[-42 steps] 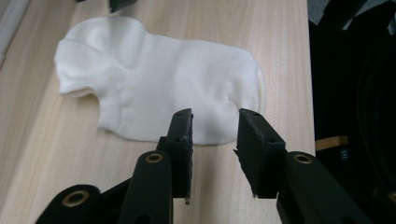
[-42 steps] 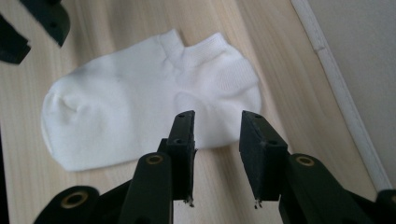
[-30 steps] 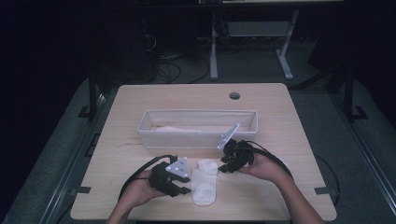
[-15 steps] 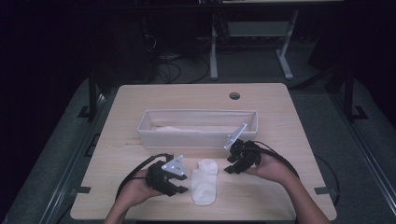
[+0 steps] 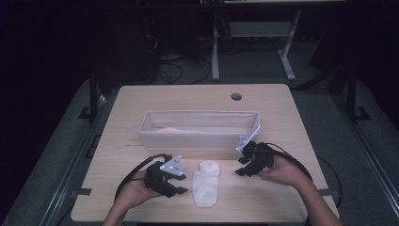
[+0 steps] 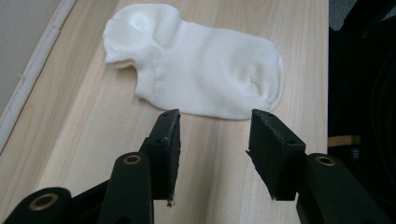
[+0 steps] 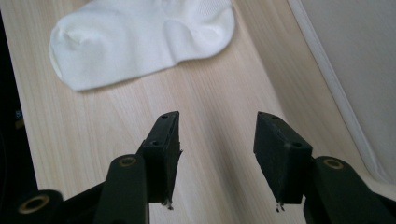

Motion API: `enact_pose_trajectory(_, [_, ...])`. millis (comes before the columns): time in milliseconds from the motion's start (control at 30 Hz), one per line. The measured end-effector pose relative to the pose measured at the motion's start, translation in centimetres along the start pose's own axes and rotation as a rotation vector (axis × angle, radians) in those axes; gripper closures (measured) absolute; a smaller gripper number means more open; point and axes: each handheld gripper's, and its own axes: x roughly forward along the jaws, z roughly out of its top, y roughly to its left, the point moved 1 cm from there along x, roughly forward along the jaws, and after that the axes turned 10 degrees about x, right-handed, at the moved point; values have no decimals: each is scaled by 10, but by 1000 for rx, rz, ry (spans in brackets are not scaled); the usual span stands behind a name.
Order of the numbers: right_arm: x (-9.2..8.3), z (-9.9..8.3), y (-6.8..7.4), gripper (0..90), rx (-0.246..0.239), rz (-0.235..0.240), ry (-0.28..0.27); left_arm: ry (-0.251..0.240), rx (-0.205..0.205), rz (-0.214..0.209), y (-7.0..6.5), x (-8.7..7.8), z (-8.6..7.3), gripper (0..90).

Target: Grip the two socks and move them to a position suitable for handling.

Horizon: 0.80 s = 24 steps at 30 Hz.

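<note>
A white ankle sock (image 5: 206, 183) lies flat on the wooden table (image 5: 282, 108) near its front edge, between the two hands. My left gripper (image 5: 181, 182) sits just left of it; in the left gripper view the sock (image 6: 201, 60) lies a little beyond the open gripper (image 6: 215, 135), apart from the pads. My right gripper (image 5: 241, 168) is off to the sock's right, and the sock (image 7: 140, 37) lies well ahead of its open jaws (image 7: 217, 140). Both pairs of jaws have just been opening with nothing between them.
A long white fabric bin (image 5: 155, 136) stands across the table's middle, with pale cloth inside. A cable hole (image 5: 236, 96) is at the back. Black cables trail from both grippers. Dark floor and desk legs lie beyond the table.
Both grippers have let go of the sock and drawn apart from it, the right one moving off to the right. The sock now lies flat on the table.
</note>
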Motion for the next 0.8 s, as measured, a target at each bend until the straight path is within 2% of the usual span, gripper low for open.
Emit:
enact_pose_trajectory(200, [-10,-13,-5,500,14,-16,2,9,-6,-3,0,2,-1,514])
enact_pose_trajectory(467, [-24,-33,-16,546,38,-62,23,7,-6,-2,0,2,-1,509])
enact_pose_trajectory(800, [-39,-59,-31,589,92,-109,40,7,-12,-1,1,1,-2,508])
